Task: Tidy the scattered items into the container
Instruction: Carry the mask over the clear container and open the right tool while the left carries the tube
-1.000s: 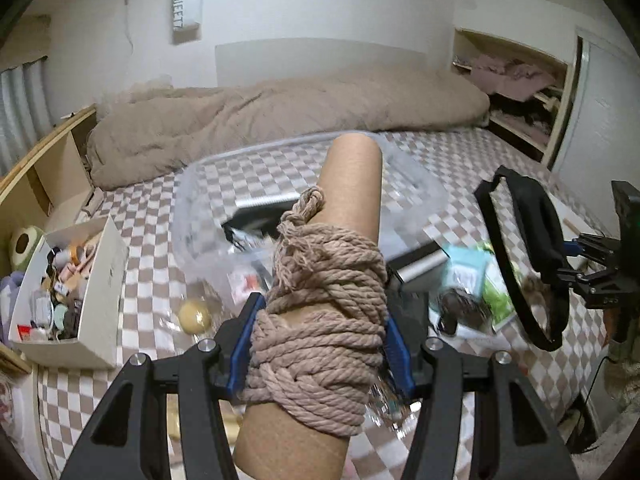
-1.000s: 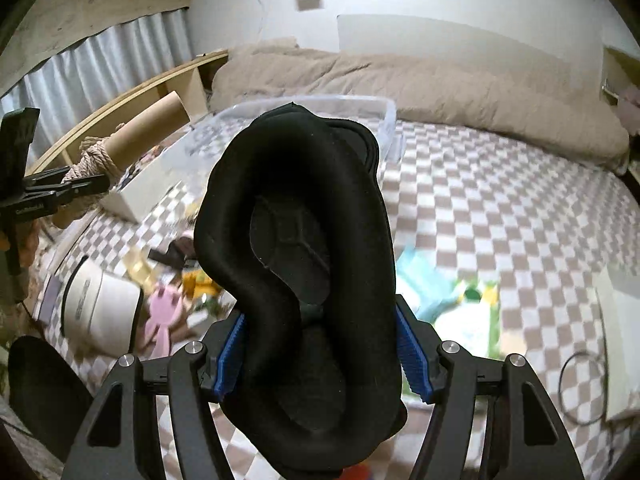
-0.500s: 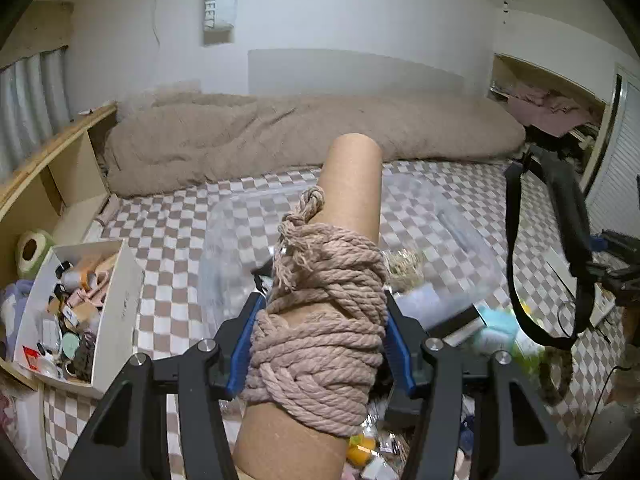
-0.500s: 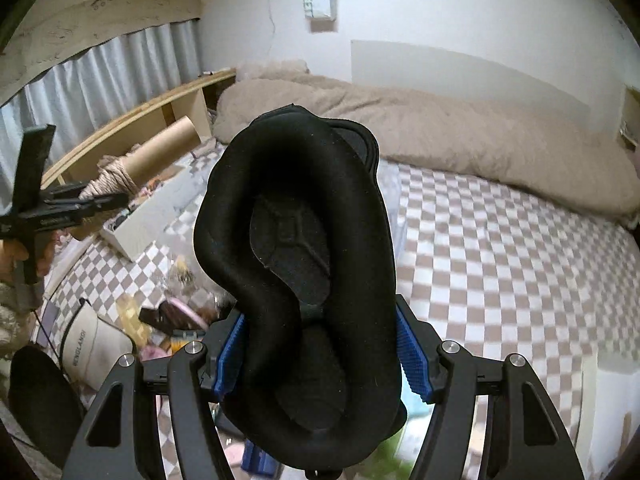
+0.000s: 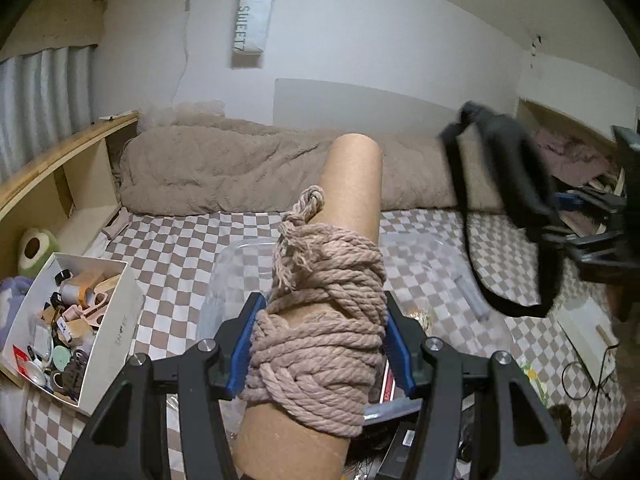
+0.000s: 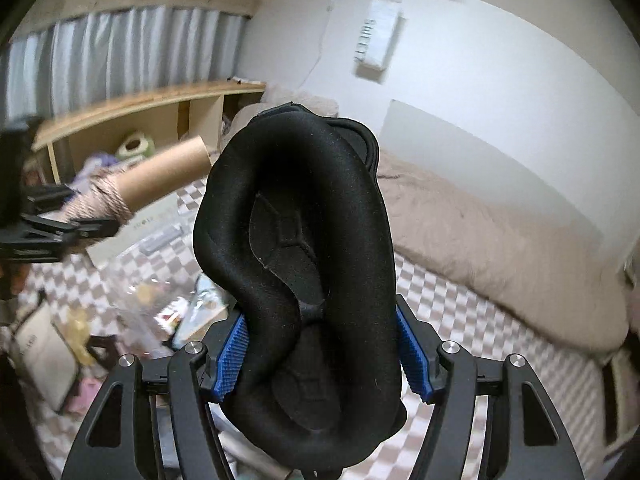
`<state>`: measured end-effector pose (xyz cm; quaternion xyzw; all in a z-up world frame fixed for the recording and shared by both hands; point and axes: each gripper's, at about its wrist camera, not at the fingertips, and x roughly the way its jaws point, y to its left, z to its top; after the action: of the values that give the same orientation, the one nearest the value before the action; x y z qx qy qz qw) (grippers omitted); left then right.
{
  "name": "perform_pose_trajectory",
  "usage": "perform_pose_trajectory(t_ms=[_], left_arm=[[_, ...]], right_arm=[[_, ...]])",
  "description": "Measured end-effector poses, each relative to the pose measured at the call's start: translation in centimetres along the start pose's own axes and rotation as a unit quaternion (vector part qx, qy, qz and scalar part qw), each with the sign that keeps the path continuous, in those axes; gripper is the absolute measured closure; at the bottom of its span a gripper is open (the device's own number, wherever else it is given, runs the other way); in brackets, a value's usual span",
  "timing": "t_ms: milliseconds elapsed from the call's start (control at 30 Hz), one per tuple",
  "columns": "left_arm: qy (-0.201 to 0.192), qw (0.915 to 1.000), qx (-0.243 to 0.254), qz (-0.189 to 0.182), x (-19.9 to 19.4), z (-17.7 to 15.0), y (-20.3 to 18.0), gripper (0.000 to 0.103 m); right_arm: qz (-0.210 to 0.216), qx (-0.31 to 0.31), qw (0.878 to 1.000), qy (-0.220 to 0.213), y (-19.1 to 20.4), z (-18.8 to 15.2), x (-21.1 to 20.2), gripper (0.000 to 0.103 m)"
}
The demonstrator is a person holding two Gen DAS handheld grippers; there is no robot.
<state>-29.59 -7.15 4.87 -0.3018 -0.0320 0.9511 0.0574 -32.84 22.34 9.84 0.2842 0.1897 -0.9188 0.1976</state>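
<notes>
My left gripper (image 5: 320, 344) is shut on a cardboard tube wound with beige rope (image 5: 320, 320), held upright above the bed. My right gripper (image 6: 324, 356) is shut on a black padded sleep mask (image 6: 304, 248); the mask with its strap also shows at the right of the left wrist view (image 5: 508, 184). The tube and left gripper show at the left of the right wrist view (image 6: 120, 196). A clear plastic container (image 5: 440, 264) lies on the checkered bed just beyond and below the tube. Scattered small items (image 6: 176, 312) lie on the bed under the grippers.
A white box (image 5: 116, 328) full of small things sits at the left bed edge beside a wooden shelf (image 5: 48, 176). A beige duvet (image 5: 224, 172) lies along the far wall. A cable and white board (image 5: 588, 332) lie at the right.
Both grippers have risen and tilted up with their loads. The clutter has dropped toward the bottom of both views, and the mask has moved up in the left wrist view.
</notes>
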Motion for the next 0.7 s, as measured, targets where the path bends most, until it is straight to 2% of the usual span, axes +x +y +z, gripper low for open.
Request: perform_pose_trajectory(t_ms=[167, 300, 367, 500, 667, 700], left_arm=[[-0.004, 0.9998, -0.017, 0.006, 0.2, -0.1, 1.7, 0.047], [-0.003, 0.9995, -0.029, 0.008, 0.6, -0.4, 3.2, 0.047], [0.003, 0.9995, -0.029, 0.011, 0.9, -0.7, 3.7, 0.047], [0.009, 0.9989, -0.045, 0.011, 1.6, -0.8, 5.2, 0.047], [0.014, 0.9984, -0.054, 0.009, 2.7, -1.0, 5.9, 0.047], [0.016, 0.9984, -0.055, 0.007, 3.0, -1.0, 5.8, 0.047]], right_arm=[[0.007, -0.012, 0.999, 0.03, 0.7, 1.2, 5.6, 0.036], [0.03, -0.031, 0.996, 0.079, 2.1, 0.4, 11.0, 0.036], [0.056, -0.036, 0.991, 0.116, 2.9, -0.5, 14.1, 0.036], [0.071, -0.055, 0.976, 0.2, 4.3, -2.7, 19.0, 0.036], [0.073, -0.055, 0.964, 0.25, 5.0, -3.6, 22.2, 0.035], [0.077, -0.054, 0.961, 0.26, 4.9, -3.6, 22.6, 0.029]])
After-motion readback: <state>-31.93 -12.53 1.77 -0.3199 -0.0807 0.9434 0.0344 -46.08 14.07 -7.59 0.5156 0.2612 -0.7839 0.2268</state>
